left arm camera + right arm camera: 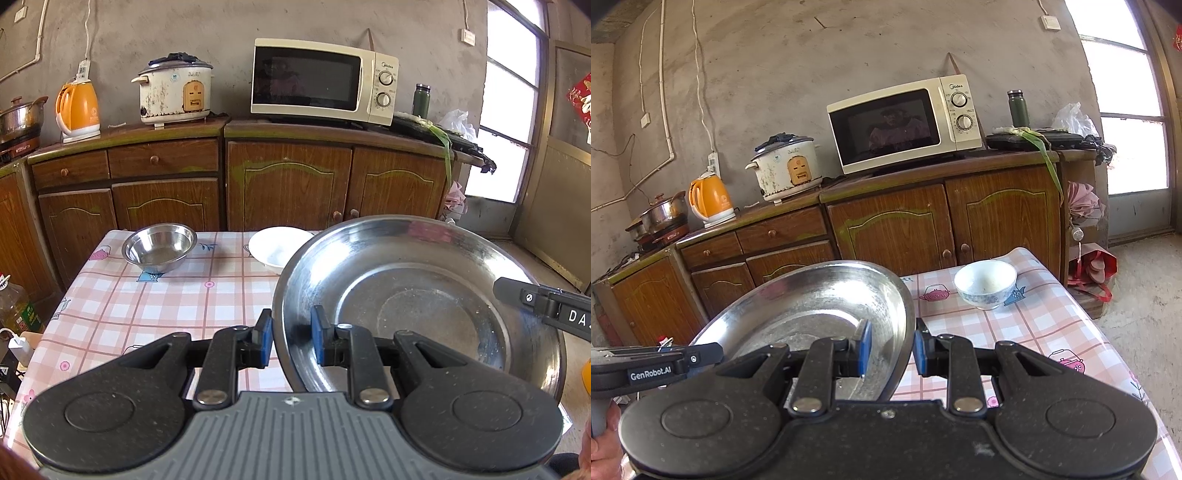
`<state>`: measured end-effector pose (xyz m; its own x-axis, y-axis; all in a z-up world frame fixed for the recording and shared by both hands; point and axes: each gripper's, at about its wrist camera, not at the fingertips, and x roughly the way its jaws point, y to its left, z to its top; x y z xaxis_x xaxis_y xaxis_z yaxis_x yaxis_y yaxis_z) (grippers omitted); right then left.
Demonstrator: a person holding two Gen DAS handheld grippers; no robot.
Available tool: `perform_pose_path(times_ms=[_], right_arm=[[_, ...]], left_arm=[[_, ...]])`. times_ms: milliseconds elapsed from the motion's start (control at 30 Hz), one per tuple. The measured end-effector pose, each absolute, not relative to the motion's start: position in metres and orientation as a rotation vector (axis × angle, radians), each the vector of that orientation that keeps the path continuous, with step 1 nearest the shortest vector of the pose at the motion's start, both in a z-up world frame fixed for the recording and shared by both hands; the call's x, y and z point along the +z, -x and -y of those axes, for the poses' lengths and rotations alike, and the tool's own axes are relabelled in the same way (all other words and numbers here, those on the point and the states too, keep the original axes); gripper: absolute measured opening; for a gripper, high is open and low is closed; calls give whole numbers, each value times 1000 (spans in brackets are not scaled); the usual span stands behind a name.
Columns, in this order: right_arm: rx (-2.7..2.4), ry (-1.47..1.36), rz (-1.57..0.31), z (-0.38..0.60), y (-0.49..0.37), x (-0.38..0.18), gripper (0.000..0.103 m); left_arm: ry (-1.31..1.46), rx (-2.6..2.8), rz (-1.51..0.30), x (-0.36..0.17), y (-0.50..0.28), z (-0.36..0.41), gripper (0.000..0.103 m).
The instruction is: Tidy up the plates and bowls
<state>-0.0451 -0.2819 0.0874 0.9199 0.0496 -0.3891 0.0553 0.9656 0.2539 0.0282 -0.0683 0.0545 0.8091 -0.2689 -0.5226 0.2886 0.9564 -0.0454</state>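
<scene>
A large steel plate (417, 295) hangs tilted above the checked table (155, 310), held from both sides. My left gripper (291, 332) straddles its left rim, one blue pad inside and one outside. My right gripper (892, 347) straddles the opposite rim of the same plate (812, 306). Whether the pads press the rim is unclear in both views. A small steel bowl (159, 246) stands on the table's far left. A white bowl with blue pattern (985, 282) stands at the far side; it also shows in the left wrist view (275, 245), partly behind the plate.
Wooden cabinets (288, 184) run along the wall behind the table, carrying a microwave (321, 81), a rice cooker (173, 90) and an orange kettle (78, 107). An oil bottle (18, 310) stands left of the table. The table's right edge (1108, 332) drops to bare floor.
</scene>
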Motion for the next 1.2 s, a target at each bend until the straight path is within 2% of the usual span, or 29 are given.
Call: perform_pose_path(times_ms=[1200], right_arm=[[-4,-291,-450,288,48,75,31]], left_arm=[[-35,-305,-608,39,-24,69,22]])
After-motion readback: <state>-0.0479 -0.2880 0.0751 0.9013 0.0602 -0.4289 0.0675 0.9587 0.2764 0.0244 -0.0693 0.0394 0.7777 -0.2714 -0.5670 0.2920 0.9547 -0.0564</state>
